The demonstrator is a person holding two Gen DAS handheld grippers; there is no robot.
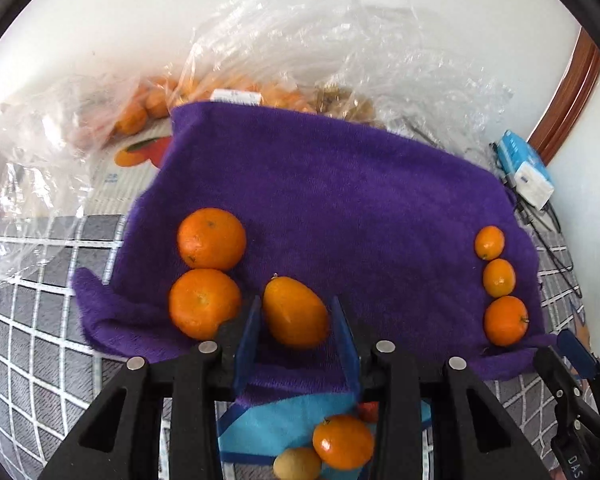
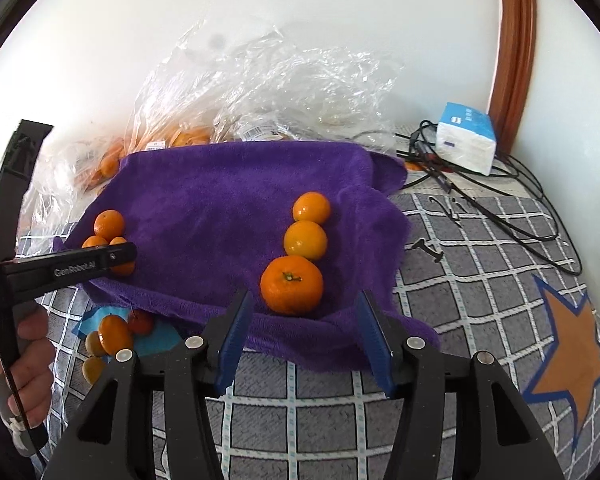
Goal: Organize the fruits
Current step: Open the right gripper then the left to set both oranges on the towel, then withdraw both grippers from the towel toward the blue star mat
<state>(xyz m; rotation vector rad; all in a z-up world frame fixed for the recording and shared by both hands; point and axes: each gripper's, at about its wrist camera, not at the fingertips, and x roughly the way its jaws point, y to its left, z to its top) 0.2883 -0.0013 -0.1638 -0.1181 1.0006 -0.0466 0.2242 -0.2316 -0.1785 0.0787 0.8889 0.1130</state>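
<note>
The left gripper (image 1: 296,316) stands partly open around an oval orange fruit (image 1: 296,312) on the purple towel (image 1: 340,184) — the blue pads beside it, contact unclear. The right gripper (image 2: 306,328) gapes wider, empty, a stemmed mandarin (image 2: 291,285) just beyond at 12 o'clock. Bagged fruit (image 1: 140,112) at 11 blurs behind plastic. The towel's middle lies bare — its near edge droops.

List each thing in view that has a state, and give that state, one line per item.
left gripper: open, oval orange fruit between its fingers, lying on the towel
right gripper: open, nothing held, mandarin just ahead of it
purple towel: spread out, front edge rumpled
plastic bags: crumpled, oranges inside
tissue pack: lying by the cables
</note>
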